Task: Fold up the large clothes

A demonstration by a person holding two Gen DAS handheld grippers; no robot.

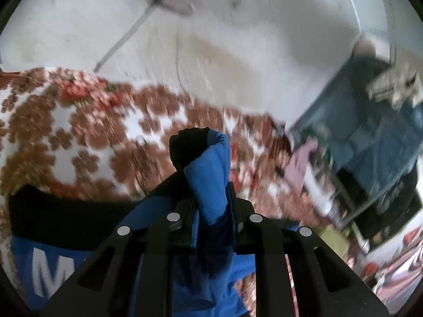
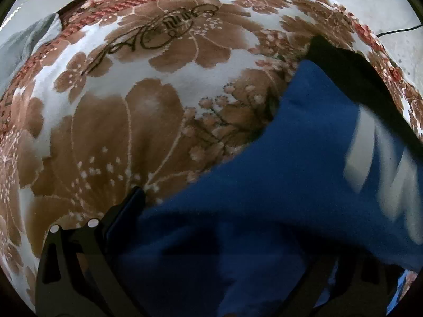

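1. Left wrist view: the left tool is pressed together, pinching a bunched fold of the blue garment between its two fingers. A black trim edge pokes out just beyond the fingertips. The rest of the garment trails down to the tool's left, with white lettering visible on it, over a floral bedspread.

2. Same view: the whole background is smeared with motion blur. Judged risk: a fast sweep could drag the bunched cloth out of the narrow pinch, since only a small wad is caught.

3. Same view: beyond the tool to its right stands a cluttered dark blue rack, and ahead lies a pale floor. Judged risk: a wide swing could carry the cloth off the bedspread's edge.

4. Right wrist view: the garment drapes across the right tool, covering its right finger and the gap between the fingers. Only the left finger shows. I cannot tell whether this tool is spread or gripping.

5. Same view: the cloth lies against the tool and spreads out ahead and to its right over the bedspread. Judged risk: if this tool has no firm hold, the left tool's pull could slide the whole garment instead of folding it, leaving a crooked, bunched crease.
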